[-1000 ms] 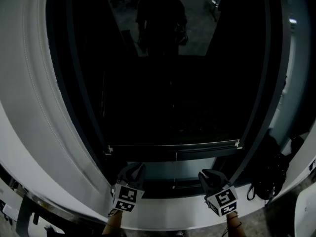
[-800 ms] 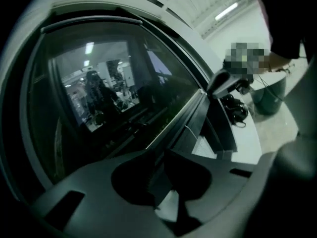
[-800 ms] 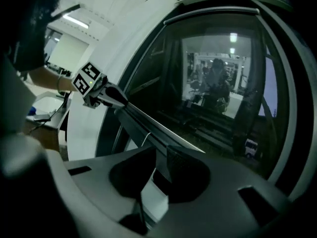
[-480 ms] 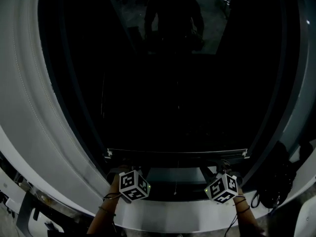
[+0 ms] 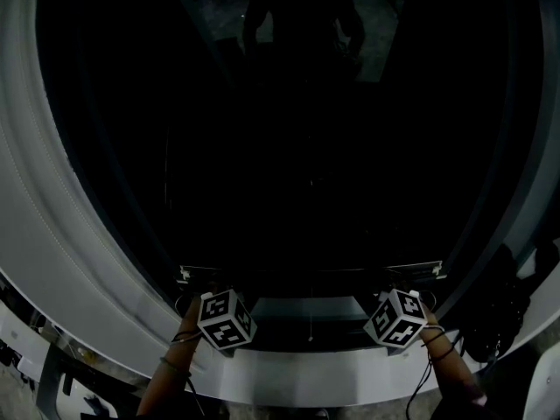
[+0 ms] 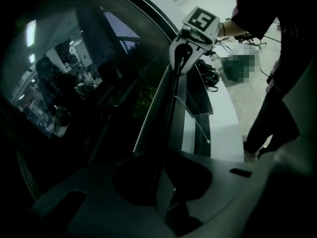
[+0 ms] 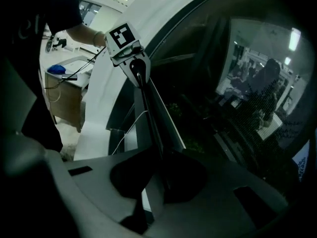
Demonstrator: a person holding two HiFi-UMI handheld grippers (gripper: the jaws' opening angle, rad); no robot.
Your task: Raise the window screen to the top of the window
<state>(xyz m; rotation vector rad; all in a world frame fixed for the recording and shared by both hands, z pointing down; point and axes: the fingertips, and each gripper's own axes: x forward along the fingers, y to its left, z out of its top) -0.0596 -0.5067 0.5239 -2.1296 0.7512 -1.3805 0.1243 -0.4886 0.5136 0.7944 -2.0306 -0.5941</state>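
Left gripper (image 6: 161,177), right gripper (image 7: 156,177) clamped on bar (image 5: 311,271) at 6 o'clock; early lift, needs level push toward 12.

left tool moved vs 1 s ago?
Yes. The left tool has risen off the white sill up to the screen's bottom bar, which it now grips.

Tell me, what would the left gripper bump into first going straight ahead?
The screen's bottom bar, most likely: the left gripper is shut on it, and the right gripper sits farther along that bar.
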